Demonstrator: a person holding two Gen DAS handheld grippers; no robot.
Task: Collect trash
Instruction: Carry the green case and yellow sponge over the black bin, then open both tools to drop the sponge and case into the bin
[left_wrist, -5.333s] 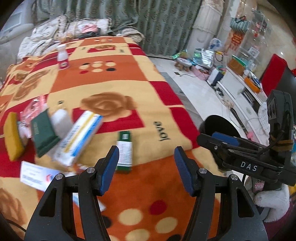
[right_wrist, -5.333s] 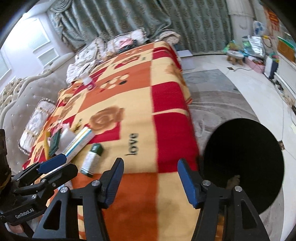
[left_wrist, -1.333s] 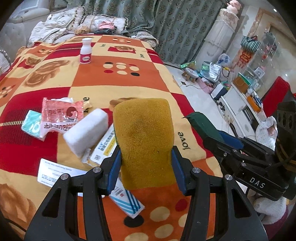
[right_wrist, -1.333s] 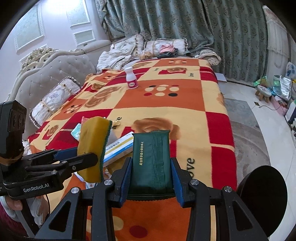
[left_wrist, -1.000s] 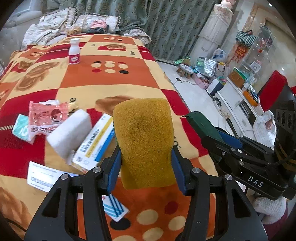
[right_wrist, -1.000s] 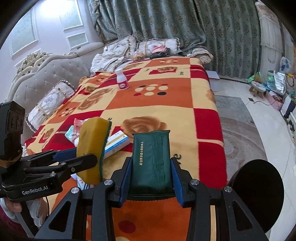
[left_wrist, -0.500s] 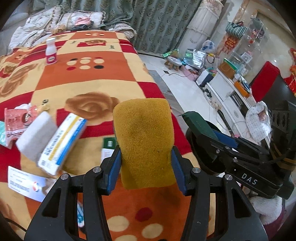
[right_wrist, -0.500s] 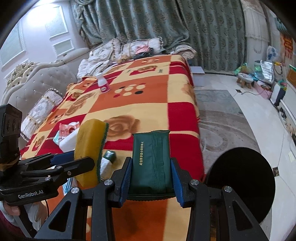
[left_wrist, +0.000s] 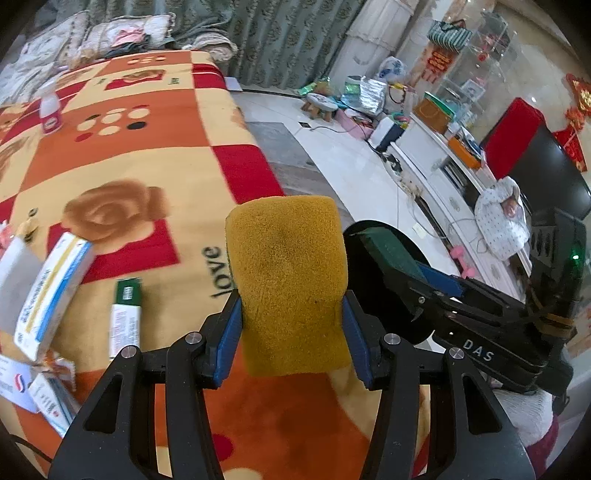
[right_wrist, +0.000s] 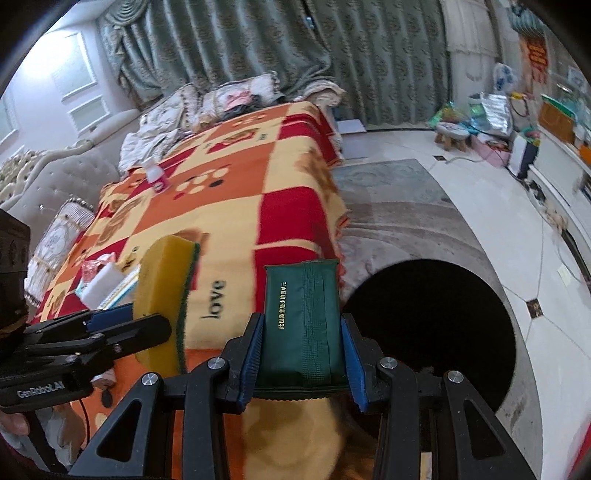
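My left gripper (left_wrist: 291, 347) is shut on a yellow sponge (left_wrist: 288, 277) with a green scouring side, held above the blanket near its right edge. In the right wrist view that sponge (right_wrist: 166, 291) and the left gripper (right_wrist: 122, 332) show at the left. My right gripper (right_wrist: 301, 354) is shut on a dark green packet (right_wrist: 301, 325) with small yellow print. The packet (left_wrist: 391, 251) and right gripper (left_wrist: 424, 280) appear at the right of the left wrist view. A round black bin (right_wrist: 443, 317) stands on the floor beside the bed, just right of the packet.
On the orange, red and cream blanket (left_wrist: 129, 155) lie a blue-and-white box (left_wrist: 51, 291), a green-and-white tube box (left_wrist: 125, 317), paper leaflets (left_wrist: 22, 380) and a white bottle (left_wrist: 50, 110). A rug (right_wrist: 399, 199), a stool (right_wrist: 452, 134) and a low cabinet (left_wrist: 454, 177) sit beyond.
Both grippers have swung right, off the pile of items toward the bed's edge and the black bin. The sponge and the green packet stay gripped. The bin now sits much closer.
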